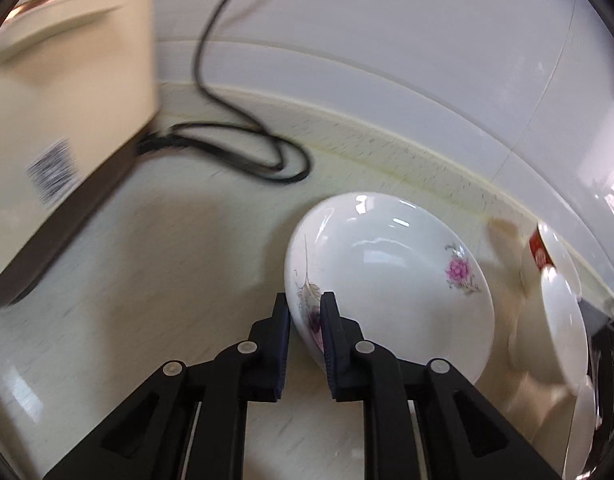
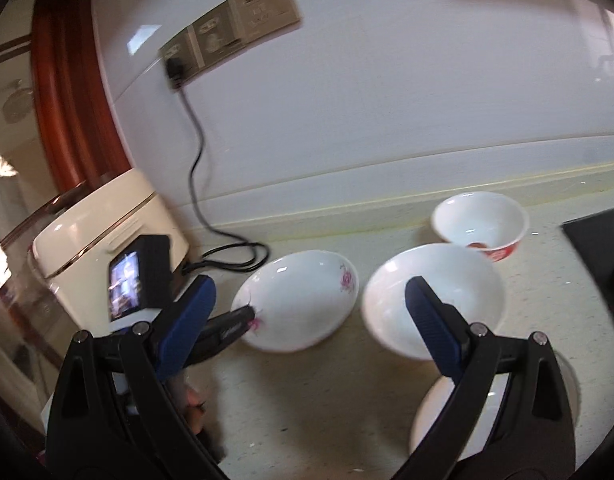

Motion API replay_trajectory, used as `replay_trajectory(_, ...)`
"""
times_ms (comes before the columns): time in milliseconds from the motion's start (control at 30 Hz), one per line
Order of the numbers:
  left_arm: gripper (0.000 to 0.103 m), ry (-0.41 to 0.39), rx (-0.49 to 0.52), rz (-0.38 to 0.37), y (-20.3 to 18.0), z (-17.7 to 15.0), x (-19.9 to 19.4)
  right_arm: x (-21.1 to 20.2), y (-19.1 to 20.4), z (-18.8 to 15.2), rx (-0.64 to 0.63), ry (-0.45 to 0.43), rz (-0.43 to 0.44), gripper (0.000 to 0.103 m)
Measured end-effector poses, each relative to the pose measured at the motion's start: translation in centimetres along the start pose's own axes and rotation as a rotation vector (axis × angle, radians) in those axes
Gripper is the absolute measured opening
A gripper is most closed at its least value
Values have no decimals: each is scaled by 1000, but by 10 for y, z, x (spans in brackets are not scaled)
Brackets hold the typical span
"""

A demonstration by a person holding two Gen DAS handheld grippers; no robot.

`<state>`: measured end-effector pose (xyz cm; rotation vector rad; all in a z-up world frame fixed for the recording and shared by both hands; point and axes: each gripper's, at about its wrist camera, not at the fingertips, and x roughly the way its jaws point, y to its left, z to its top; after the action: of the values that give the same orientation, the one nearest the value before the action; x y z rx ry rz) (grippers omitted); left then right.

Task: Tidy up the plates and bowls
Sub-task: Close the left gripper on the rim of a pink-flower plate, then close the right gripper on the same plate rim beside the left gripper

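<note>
A white shallow plate with pink flowers [image 1: 391, 280] lies tilted on the pale counter. My left gripper [image 1: 305, 310] is shut on its near rim, one pad inside and one outside. The right wrist view shows the same plate [image 2: 303, 300] with the left gripper [image 2: 251, 317] pinching its left edge. My right gripper [image 2: 307, 294] is open and holds nothing, hovering over the counter. A plain white bowl [image 2: 459, 280] sits just behind its right finger [image 2: 431, 320]. A red-patterned bowl [image 2: 481, 222] stands further back. Another white dish [image 2: 431, 420] lies under the right finger's arm.
A cream rice cooker [image 2: 107, 232] stands at the left, its black cord [image 2: 195, 160] running up to wall sockets [image 2: 227, 28]. The cord loops on the counter [image 1: 243, 156] beside the plate. A dark hob edge [image 2: 595, 240] sits at the right. The wall closes the back.
</note>
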<state>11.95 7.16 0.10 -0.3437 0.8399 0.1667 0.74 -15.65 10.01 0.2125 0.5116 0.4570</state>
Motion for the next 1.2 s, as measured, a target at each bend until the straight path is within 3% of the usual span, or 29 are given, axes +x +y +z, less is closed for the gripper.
replay_trajectory(167,19,-40,-135,-82,48,-11,-31,11,20,-11,-19,45,106,95)
replay_trajectory(200,26,-61,-158,-78,53,-10,-35,15,25,-15,-27,60,116,93)
replay_trajectory(233,40,-70,-169,-71,53,-10,-35,19,31,-19,-46,75,105,88)
replay_trajectory(300,58,-50,-167,-75,50,-8,-32,27,39,-25,-93,93,59,82)
replay_trajectory(400,59,-30,-162,-55,48,-8,-30,38,46,-36,-169,121,-34,77)
replay_trajectory(533,59,-28,-219,-44,60,-3,-28,54,48,-46,-195,178,-89,69)
replay_trajectory(633,59,-27,-228,-41,61,-5,-25,60,41,-44,-158,184,-100,65)
replay_trajectory(1000,60,-23,-171,-39,58,-2,-22,108,24,-42,-29,353,-171,57)
replay_trajectory(1200,60,-21,-77,23,46,-3,-17,113,19,-42,-2,391,-174,45)
